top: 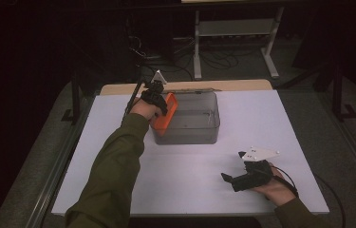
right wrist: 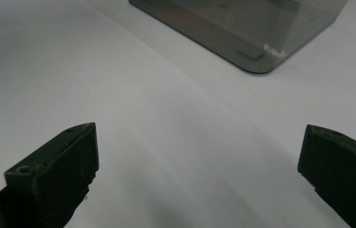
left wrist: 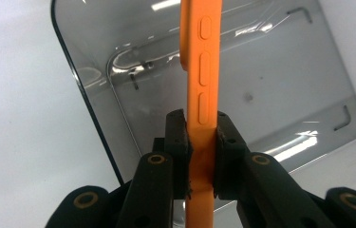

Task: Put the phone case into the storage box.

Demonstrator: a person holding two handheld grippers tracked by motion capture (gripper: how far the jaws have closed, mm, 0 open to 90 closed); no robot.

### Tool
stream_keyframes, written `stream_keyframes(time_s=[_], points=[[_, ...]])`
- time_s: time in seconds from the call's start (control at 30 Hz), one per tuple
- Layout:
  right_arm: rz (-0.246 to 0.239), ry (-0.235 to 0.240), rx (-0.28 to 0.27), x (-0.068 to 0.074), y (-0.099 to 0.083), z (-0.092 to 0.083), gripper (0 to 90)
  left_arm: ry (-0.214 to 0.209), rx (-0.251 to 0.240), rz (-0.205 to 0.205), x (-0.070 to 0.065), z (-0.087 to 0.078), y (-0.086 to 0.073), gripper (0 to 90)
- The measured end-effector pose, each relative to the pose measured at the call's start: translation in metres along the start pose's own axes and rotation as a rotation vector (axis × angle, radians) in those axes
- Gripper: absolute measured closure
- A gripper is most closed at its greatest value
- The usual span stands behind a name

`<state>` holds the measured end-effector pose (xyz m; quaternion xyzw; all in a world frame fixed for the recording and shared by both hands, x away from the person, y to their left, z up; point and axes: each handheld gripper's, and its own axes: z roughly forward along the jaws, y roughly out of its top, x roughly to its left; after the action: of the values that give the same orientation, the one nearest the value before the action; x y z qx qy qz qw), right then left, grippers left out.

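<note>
One orange phone case [left wrist: 203,85], clamped in the left hand-held gripper [left wrist: 202,137]. One smoky clear plastic bin [top: 199,124] below it. Two hand-held grippers; the right hand-held gripper [right wrist: 199,175] gapes.

The orange phone case [left wrist: 203,90] runs off the top and bottom edges of the left gripper view — its flat faces are turned away. In the high view the left gripper [top: 155,95] covers its far left corner. The smoky plastic bin [right wrist: 242,33] — cut off at the top of the right gripper view.

Left tool [left wrist: 201,137] clamped, arm outstretched; right tool [right wrist: 199,161] agape
</note>
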<state>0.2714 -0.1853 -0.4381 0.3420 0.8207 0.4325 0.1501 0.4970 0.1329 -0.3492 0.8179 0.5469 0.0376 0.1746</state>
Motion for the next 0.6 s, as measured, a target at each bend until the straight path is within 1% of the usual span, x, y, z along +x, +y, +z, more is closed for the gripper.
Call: stream_keyframes(time_s=[0.2,0.27,0.4,0.53,0.6], points=[[-0.002,0.003,-0.008,0.0,0.0,-0.001,0.0,0.017,0.032,-0.032,-0.002,0.007,0.0,79.2],[0.001,0.003,-0.009,0.0,0.0,-0.002,0.0,0.021,0.035,-0.046,-0.003,0.009,0.0,79.2],[0.004,0.007,-0.01,0.0,0.0,-0.002,0.0,0.026,0.041,-0.062,-0.005,0.011,0.001,79.2],[0.001,0.009,-0.011,0.002,0.0,-0.001,0.0,0.035,0.051,-0.085,-0.005,0.012,0.001,79.1],[-0.002,0.009,-0.012,0.002,0.0,-0.001,0.0,0.04,0.048,-0.097,-0.005,0.01,0.001,79.2]])
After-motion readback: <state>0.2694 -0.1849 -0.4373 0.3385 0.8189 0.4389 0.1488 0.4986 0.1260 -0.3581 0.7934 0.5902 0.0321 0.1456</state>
